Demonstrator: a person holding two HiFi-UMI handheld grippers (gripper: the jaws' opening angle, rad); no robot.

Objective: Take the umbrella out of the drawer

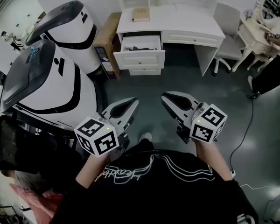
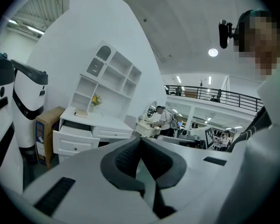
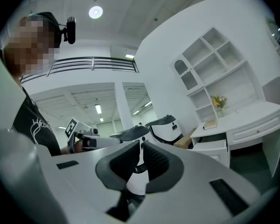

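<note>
A white desk [image 1: 186, 24] stands across the floor, and its top left drawer [image 1: 140, 59] is pulled open. Inside lies a dark, long thing, apparently the umbrella [image 1: 139, 47]. Both grippers hang in front of the person's chest, well short of the desk, and each points roughly at it. The left gripper [image 1: 130, 107] is shut and empty, its dark pads meeting at the tip [image 2: 141, 141]. The right gripper [image 1: 170, 101] is also shut with nothing held [image 3: 141, 146]. In both gripper views the open drawer [image 2: 72, 136] [image 3: 210, 144] shows, but its contents are hidden.
Two large white-and-black machines [image 1: 51, 83] [image 1: 70, 27] stand at the left, with a cardboard box [image 1: 106, 45] beside the desk. A book [image 1: 141, 14] lies on the desktop. A white chair [image 1: 226, 41], a seated person [image 1: 270, 69] and a floor cable [image 1: 245, 125] are at the right.
</note>
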